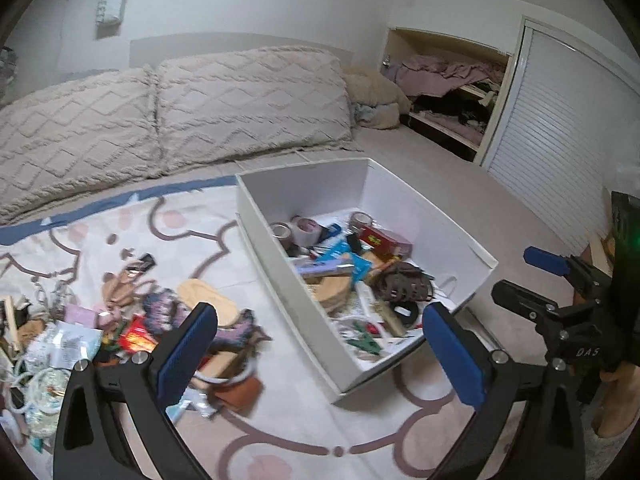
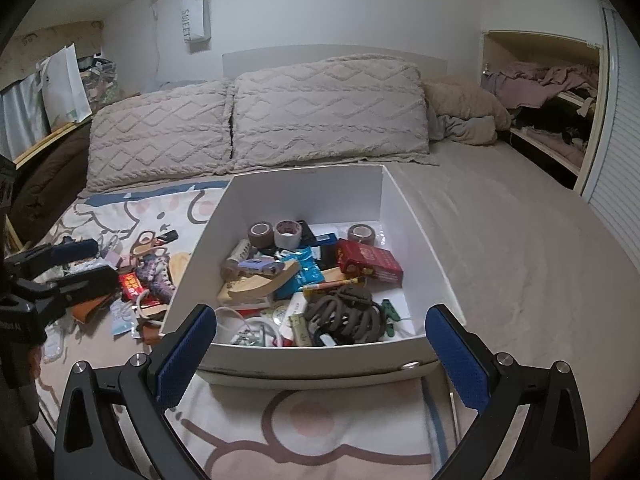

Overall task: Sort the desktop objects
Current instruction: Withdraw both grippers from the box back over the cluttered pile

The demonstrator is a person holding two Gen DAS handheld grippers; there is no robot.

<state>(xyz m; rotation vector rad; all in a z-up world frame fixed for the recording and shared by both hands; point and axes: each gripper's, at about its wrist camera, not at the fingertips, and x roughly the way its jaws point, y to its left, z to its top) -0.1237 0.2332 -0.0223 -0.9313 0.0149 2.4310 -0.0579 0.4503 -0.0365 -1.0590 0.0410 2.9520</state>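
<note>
A white box [image 1: 256,216] [image 2: 416,220] sits on a patterned blanket on the bed, filled with tape rolls [image 2: 285,233], a red carton [image 2: 370,266], a coiled brown cord [image 2: 346,314] and other small items. To its left lies a loose pile [image 1: 132,320] [image 2: 140,280] of small objects: a red wrapper, a brown pouch, wooden pieces, packets. My left gripper [image 1: 320,344] is open above the blanket between the pile and the box, holding nothing. My right gripper [image 2: 320,348] is open at the box's near wall, also with nothing in it. Each gripper shows in the other's view: the right gripper [image 1: 532,276], the left gripper [image 2: 80,264].
Two quilted pillows [image 2: 256,120] lie at the head of the bed. A beige cushion and crumpled cloth [image 2: 464,116] sit at the back right. An open closet shelf [image 2: 552,92] and a louvred door are to the right. Bare grey sheet [image 2: 520,240] extends right of the box.
</note>
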